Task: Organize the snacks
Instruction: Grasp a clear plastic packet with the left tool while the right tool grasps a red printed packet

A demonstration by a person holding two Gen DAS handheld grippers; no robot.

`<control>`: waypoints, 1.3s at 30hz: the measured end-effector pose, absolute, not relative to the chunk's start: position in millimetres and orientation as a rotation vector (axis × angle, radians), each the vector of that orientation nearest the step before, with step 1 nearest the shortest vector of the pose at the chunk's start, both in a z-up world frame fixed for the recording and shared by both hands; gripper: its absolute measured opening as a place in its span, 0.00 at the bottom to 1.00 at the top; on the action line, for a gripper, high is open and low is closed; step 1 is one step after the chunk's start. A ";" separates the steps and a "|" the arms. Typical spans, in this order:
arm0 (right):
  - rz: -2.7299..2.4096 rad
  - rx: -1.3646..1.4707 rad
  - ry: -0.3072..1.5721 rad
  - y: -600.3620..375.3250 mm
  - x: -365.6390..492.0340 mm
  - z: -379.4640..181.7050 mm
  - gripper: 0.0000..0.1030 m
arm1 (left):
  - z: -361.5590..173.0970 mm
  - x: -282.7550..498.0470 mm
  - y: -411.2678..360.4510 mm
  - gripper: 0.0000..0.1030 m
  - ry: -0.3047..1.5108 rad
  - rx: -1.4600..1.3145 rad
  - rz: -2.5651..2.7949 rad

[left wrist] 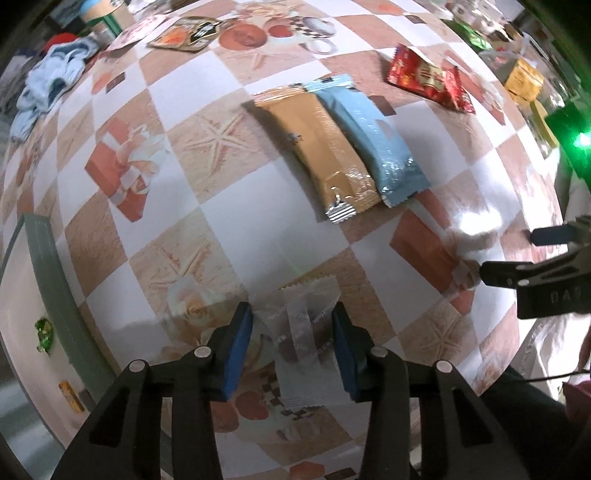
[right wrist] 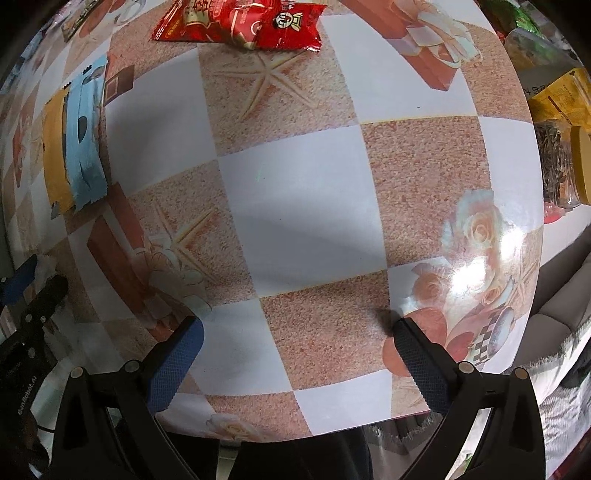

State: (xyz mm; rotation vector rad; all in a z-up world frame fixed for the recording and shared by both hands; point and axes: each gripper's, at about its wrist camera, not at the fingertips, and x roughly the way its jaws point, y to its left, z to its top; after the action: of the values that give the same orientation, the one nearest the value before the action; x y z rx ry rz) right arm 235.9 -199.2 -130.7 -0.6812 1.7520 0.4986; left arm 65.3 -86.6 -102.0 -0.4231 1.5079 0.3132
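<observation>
A clear, whitish snack packet [left wrist: 299, 332] with crimped zigzag ends lies flat on the table [left wrist: 207, 229], near its close edge. The checked, flower-printed tablecloth shows through its film, and a folded seam with small print runs down its middle. Its long axis runs from the near edge toward the middle of the table, in line with the left gripper's fingers.

The left gripper [left wrist: 293, 349] is partly spread, its blue pads [left wrist: 236, 354] on either side of the packet and close to its long edges; whether they touch it cannot be told.

Farther in, toward the table's middle, a tan bar [left wrist: 317, 147] and a light blue bar [left wrist: 373, 140] lie side by side, touching along their long edges, both slanting from the far left to the near right. A red packet [left wrist: 428, 79] lies beyond them, toward the far right edge.

The right gripper [right wrist: 295, 354] is spread wide above the bare cloth near the close right edge, holding nothing. From its own camera the red packet [right wrist: 243, 26] lies at the far side and the two bars [right wrist: 74, 136] lie to the left.
</observation>
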 end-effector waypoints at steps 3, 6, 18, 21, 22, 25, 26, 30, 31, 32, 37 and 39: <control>0.495 -0.696 1.783 -199.6 236.0 -133.2 1.00 | -104.0 64.3 -77.2 0.45 1.512 -0.445 0.337; 0.486 -0.689 1.799 -198.4 240.9 -134.9 1.00 | -104.9 58.8 -70.4 0.45 1.515 -0.466 0.366; 0.662 -0.926 1.401 -132.3 266.6 -80.1 1.00 | -111.3 48.6 -49.6 0.47 1.516 -0.507 0.411; 0.746 -1.069 1.287 -111.0 254.2 -78.5 1.00 | -110.3 45.5 -49.0 0.47 1.516 -0.515 0.420; 0.764 -1.098 1.269 -101.3 251.1 -77.6 1.00 | -109.4 44.3 -50.6 0.47 1.516 -0.519 0.424; 0.831 -1.172 1.218 -89.0 239.4 -82.0 1.00 | -108.7 43.6 -52.0 0.47 1.514 -0.534 0.439; 0.853 -1.196 1.199 -85.1 235.0 -83.1 1.00 | -108.8 42.7 -50.8 0.47 1.513 -0.539 0.444; 0.920 -1.258 1.189 -74.8 224.7 -89.0 0.84 | -104.8 40.9 -56.0 0.47 1.512 -0.550 0.457; 0.925 -1.270 1.205 -72.8 224.4 -93.0 0.82 | -104.8 41.0 -57.6 0.47 1.512 -0.553 0.460; 0.926 -1.269 1.216 -72.4 225.3 -94.7 0.82 | -104.7 40.4 -57.1 0.47 1.512 -0.555 0.462; 0.961 -1.188 1.299 -70.3 231.7 -89.5 0.54 | -104.2 43.0 -59.7 0.47 1.515 -0.556 0.466; 0.967 -1.159 1.329 -69.4 230.6 -85.8 0.36 | -103.6 45.0 -61.2 0.47 1.517 -0.557 0.465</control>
State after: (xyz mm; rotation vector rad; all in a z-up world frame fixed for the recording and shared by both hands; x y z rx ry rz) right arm 230.6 -69.4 -85.8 -1.1588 1.3291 0.9673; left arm 45.0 -61.2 -103.6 -0.5573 1.5165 0.4653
